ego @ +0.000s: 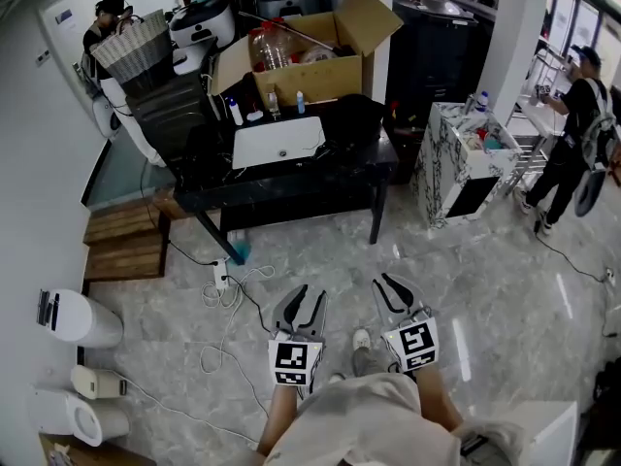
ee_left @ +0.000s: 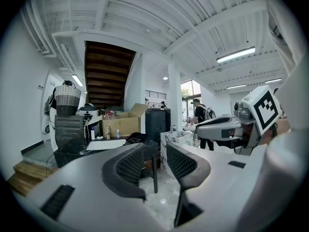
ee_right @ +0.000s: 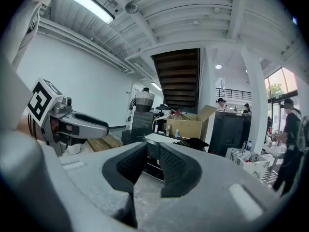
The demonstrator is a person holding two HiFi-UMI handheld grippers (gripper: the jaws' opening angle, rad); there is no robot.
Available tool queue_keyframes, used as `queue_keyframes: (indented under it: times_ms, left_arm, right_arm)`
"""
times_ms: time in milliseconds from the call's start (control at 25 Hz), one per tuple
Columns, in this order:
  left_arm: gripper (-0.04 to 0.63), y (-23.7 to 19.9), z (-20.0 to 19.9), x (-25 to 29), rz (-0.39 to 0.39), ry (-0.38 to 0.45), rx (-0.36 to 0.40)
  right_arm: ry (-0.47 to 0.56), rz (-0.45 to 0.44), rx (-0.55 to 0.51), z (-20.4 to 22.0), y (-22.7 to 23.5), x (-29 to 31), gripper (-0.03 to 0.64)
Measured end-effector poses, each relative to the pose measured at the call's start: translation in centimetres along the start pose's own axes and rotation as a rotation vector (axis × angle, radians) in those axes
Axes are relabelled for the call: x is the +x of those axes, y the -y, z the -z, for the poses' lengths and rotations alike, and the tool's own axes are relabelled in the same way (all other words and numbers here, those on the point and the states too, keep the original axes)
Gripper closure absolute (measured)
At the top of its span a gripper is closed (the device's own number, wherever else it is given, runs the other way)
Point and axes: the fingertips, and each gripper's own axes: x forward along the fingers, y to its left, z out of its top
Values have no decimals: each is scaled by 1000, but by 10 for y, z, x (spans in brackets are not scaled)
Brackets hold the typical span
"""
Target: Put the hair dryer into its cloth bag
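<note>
Marble floor [ego: 485, 289] lies beneath the left gripper [ego: 302, 295] and right gripper [ego: 388, 282], fingers slightly apart, empty, facing the front edge of the desk [ego: 320, 179].

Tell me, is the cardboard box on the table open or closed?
Open: the cardboard box has its flaps raised, and a bottle shows inside.

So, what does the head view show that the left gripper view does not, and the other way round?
Only the head view shows the power strip with its cables, the white bin at the left, and the person's shoe.

Only the left gripper view shows the ceiling and its lamp.

Both show the table, the box, the basket and the right gripper.
</note>
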Motion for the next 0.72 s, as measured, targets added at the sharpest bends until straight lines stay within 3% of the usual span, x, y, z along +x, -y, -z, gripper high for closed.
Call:
queue_keyframes:
  times_ms: [720]
  left_arm:
    - [449, -14, -25, 133, -20, -37, 28]
  right_arm:
    - [-27, -23, 30, 7, 111, 85, 557]
